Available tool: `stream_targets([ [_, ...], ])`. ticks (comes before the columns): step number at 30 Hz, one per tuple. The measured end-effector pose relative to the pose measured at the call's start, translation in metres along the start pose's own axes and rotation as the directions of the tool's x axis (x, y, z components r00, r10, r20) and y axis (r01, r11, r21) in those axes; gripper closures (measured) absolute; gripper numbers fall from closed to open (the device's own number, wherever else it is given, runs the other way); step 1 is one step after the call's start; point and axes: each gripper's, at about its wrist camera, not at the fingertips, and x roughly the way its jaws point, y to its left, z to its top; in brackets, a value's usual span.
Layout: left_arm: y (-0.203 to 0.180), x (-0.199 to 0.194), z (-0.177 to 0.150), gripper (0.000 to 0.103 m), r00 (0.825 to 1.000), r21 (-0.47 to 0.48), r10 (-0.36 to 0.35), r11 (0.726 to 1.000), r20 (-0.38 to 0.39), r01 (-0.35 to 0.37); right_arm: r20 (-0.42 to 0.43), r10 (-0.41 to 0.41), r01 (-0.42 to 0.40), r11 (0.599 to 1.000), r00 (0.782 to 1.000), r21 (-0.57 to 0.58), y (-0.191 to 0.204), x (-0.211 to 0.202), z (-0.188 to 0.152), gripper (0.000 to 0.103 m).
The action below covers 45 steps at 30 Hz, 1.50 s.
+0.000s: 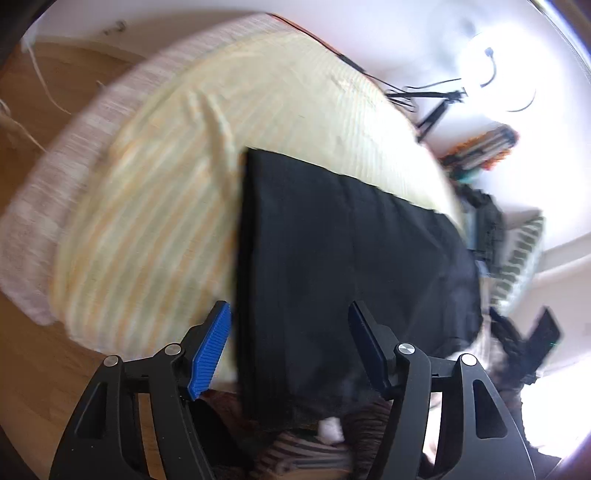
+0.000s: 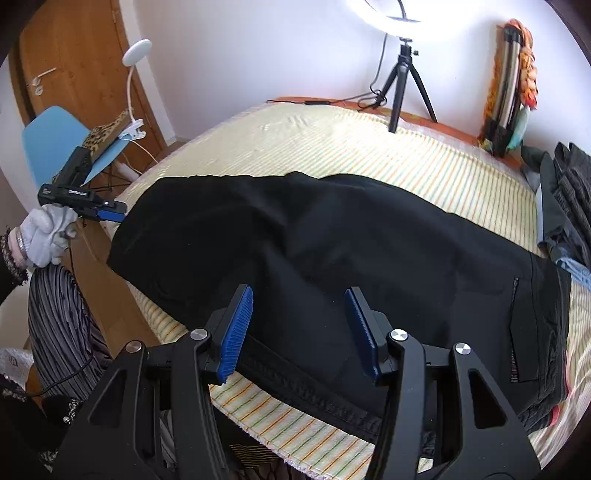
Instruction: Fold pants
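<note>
Black pants point(image 2: 332, 251) lie spread across the striped bedspread point(image 2: 424, 162), waistband toward my right. My right gripper point(image 2: 299, 328) hovers over their near edge, jaws parted, empty; my left gripper point(image 1: 290, 347), jaws likewise parted, gripping nothing, hovers at the leg end.

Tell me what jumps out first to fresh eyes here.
The black pants dominate, spread across the striped yellow bedspread. The right gripper hovers open over their near edge, while the left gripper sits at their far-left end. A lit ring light stands behind.
</note>
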Motion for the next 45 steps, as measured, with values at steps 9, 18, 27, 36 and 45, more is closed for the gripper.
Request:
stream_targets([
  [9, -0.009, 0.002, 0.005, 0.044, 0.996, 0.065, 0.077, 0.995, 0.048, -0.08, -0.017, 0.016, -0.016, 1.0, 1.0, 0.002, 0.003, 0.01, 0.003, 0.049],
  [18, -0.031, 0.01, 0.003, 0.047, 0.998, 0.154, 0.036, 0.987, 0.049, -0.043, -0.012, 0.026, -0.026, 1.0, 1.0, 0.011, 0.003, 0.01, 0.005, 0.049],
  [27, -0.027, 0.01, 0.008, 0.046, 0.983, 0.147, 0.147, 0.976, 0.112, -0.163, -0.021, 0.039, -0.039, 0.999, 0.999, 0.014, 0.003, 0.012, 0.003, 0.049],
  [36, -0.02, 0.015, 0.014, 0.046, 0.977, 0.146, 0.18, 0.97, 0.116, -0.196, -0.017, 0.147, -0.148, 0.986, 0.989, -0.076, 0.035, 0.027, 0.054, 0.049],
  [45, -0.014, 0.008, 0.018, 0.053, 0.994, 0.103, 0.061, 0.992, 0.086, -0.07, -0.165, 0.256, -0.302, 0.865, 0.953, -0.4, 0.159, 0.076, 0.037, 0.048],
])
